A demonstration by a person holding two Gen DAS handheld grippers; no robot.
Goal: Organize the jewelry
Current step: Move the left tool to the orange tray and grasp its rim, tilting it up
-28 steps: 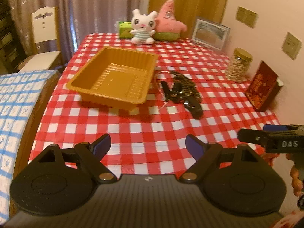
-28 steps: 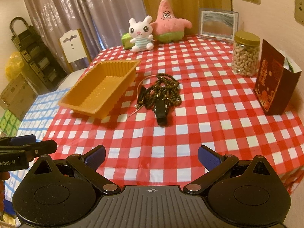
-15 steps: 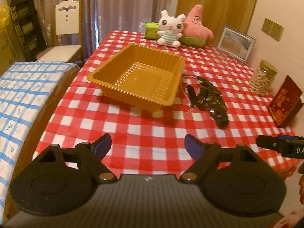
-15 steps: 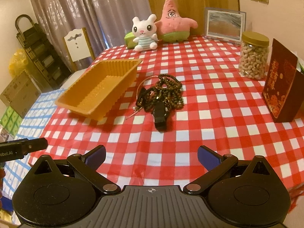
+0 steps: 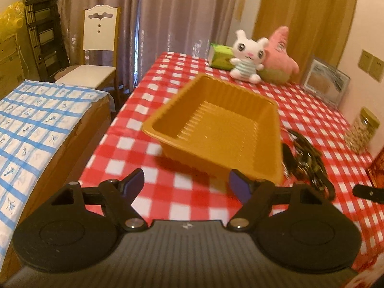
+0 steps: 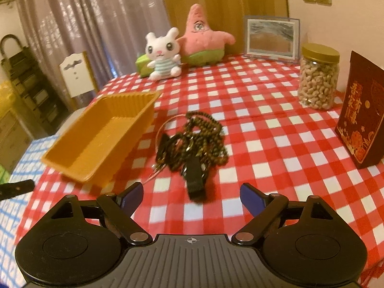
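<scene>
A tangled heap of dark bead necklaces and bracelets (image 6: 192,141) lies mid-table on the red checked cloth, with a black strap (image 6: 195,180) sticking out toward me. Left of it stands an empty orange plastic tray (image 6: 100,141). My right gripper (image 6: 190,195) hovers just short of the heap, jaws closing with nothing between them. In the left wrist view the tray (image 5: 216,129) fills the centre and the jewelry (image 5: 304,158) lies to its right. My left gripper (image 5: 187,183) faces the tray's near corner, jaws closing on air.
At the table's far end sit a white bunny plush (image 6: 163,55), a pink star plush (image 6: 204,38) and a picture frame (image 6: 272,38). A nut jar (image 6: 318,76) and a dark red box (image 6: 362,120) stand right. A white chair (image 5: 96,55) and a blue-checked surface (image 5: 31,124) are left.
Both grippers have moved nearer to the table. The left view has swung left, so the tray is now dead ahead. Both pairs of jaws have narrowed slightly.
</scene>
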